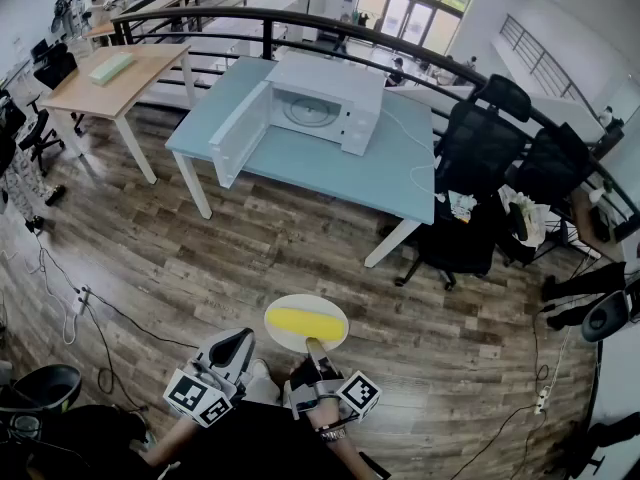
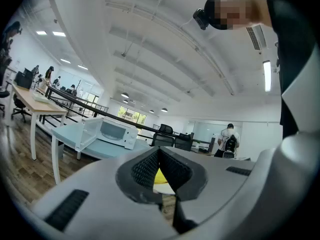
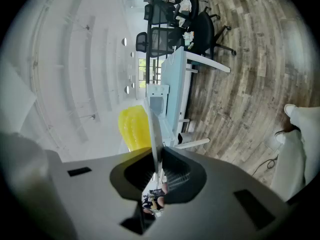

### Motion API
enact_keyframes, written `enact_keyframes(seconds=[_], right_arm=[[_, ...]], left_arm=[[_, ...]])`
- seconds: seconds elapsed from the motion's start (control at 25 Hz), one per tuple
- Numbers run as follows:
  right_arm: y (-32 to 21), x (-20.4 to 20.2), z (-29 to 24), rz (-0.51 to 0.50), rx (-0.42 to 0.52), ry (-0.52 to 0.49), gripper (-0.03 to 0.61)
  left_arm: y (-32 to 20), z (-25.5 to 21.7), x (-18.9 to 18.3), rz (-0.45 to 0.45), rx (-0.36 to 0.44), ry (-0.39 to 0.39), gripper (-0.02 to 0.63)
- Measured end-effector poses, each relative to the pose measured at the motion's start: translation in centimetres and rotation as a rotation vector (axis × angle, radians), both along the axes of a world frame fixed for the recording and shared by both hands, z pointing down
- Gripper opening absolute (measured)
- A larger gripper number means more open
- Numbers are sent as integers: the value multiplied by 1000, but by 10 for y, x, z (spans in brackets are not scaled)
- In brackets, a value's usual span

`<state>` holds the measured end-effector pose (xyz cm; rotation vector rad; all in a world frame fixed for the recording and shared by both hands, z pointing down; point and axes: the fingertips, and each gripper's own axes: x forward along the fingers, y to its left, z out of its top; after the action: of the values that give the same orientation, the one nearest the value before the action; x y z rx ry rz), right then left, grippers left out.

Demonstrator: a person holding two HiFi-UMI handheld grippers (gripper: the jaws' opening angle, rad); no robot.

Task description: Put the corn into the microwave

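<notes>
A yellow corn cob (image 1: 305,321) lies on a round white plate (image 1: 281,339) held over the wooden floor, well short of the table. My right gripper (image 1: 314,349) is shut on the plate's near rim; in its own view the plate (image 3: 156,134) stands edge-on between the jaws with the corn (image 3: 134,126) on it. My left gripper (image 1: 240,341) hangs beside the plate, shut and empty; past its closed jaws I glimpse the corn (image 2: 160,175). The white microwave (image 1: 325,103) stands on the light blue table (image 1: 300,163) with its door (image 1: 240,133) swung open to the left.
Black office chairs (image 1: 480,168) crowd the blue table's right end. A wooden desk (image 1: 110,78) stands to the left, a dark railing (image 1: 300,23) behind. Cables (image 1: 90,313) trail over the floor at left. A person with a backpack (image 2: 230,144) stands far off.
</notes>
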<state>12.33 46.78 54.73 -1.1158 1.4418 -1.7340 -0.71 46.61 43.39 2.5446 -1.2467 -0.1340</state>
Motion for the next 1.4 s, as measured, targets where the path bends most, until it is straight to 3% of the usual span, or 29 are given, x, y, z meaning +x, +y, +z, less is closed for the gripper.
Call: enact_keyframes(seconds=[0.16,0.64,1.24,1.4], right_arm=[[6,-20,1,-6,-5,-1,28],[-3,-63,-1,-6,20,-3,28],[-11,-77,8,22,40,24,29],[-16,-77,9,42,-6,23,29]], left_arm=[[5,6,-15,0,-26,23,2],[4,4,-45,28,2,7,3],[-6,9,-66,23,2,29,3],[-14,6,-66,28,12,29,2]])
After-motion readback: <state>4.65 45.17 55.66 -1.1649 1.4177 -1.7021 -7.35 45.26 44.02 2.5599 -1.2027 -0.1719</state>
